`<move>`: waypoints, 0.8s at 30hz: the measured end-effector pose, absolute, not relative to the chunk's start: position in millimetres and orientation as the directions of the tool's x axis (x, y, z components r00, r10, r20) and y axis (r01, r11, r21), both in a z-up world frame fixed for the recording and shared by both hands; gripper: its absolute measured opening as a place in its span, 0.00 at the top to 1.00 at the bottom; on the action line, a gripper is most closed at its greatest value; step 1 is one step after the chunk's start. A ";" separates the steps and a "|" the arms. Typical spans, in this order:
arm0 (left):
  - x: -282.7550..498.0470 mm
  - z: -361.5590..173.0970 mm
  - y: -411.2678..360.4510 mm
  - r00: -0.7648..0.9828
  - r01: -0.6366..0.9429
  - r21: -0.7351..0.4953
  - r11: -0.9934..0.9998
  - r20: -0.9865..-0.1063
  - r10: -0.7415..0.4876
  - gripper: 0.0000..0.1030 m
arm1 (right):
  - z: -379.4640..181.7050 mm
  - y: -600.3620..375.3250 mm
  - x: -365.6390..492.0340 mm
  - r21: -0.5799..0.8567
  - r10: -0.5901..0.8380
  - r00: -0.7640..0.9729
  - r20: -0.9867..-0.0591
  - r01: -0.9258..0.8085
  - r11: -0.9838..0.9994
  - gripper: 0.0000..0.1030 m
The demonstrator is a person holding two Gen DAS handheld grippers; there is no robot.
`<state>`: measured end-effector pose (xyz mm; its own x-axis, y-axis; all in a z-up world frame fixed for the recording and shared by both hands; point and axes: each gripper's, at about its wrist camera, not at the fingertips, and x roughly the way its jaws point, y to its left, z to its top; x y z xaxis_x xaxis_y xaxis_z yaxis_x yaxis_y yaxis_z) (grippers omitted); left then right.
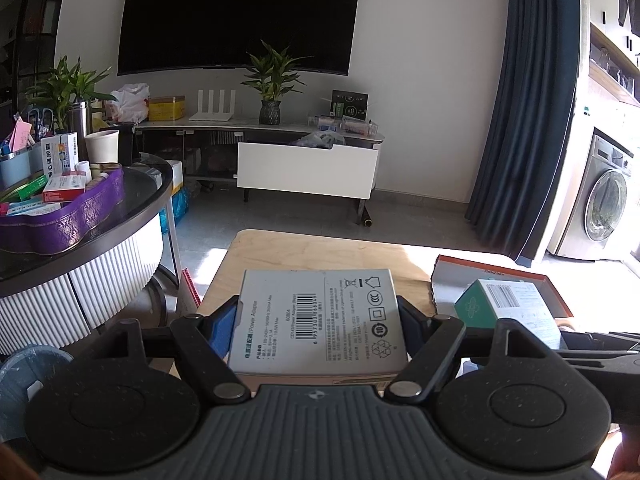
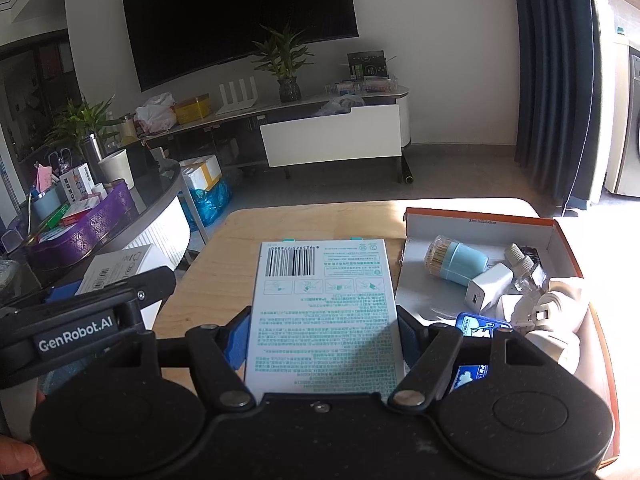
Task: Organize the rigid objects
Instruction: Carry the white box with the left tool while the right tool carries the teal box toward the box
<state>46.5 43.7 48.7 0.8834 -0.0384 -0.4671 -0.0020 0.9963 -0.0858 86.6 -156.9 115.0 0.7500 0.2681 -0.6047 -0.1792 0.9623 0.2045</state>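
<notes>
My left gripper (image 1: pixel 318 320) is shut on a grey power adapter box (image 1: pixel 320 316) and holds it over the wooden table (image 1: pixel 272 252). My right gripper (image 2: pixel 322 332) is shut on a white box with teal print (image 2: pixel 324 308), held over the table (image 2: pixel 224 264) just left of the orange-rimmed cardboard tray (image 2: pixel 480 216). The tray holds a blue toothpick jar (image 2: pixel 460 262), a white charger (image 2: pixel 486 292), small bottles and white plugs. The right gripper's teal box (image 1: pixel 508 304) and the tray (image 1: pixel 452 270) also show in the left wrist view. The left gripper (image 2: pixel 80 320) shows at the left of the right wrist view.
A round dark side table (image 1: pixel 144 200) stands to the left with a purple tin (image 1: pixel 68 216) of medicine boxes and a paper cup (image 1: pixel 102 146). A TV stand (image 1: pixel 304 164) with plants and a router is across the floor. A washing machine (image 1: pixel 604 204) is far right.
</notes>
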 end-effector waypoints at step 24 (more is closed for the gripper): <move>21.7 56.3 18.8 0.894 0.081 -0.088 0.993 -0.434 -0.111 0.24 | 133.9 -198.6 46.0 0.208 0.219 0.800 -0.558 -0.121 0.971 0.18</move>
<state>21.7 18.8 56.3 0.8942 -0.1113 -0.4336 0.0811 0.9928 -0.0878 46.0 -198.6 133.9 0.8002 0.2188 -0.5584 -0.1206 0.9708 0.2075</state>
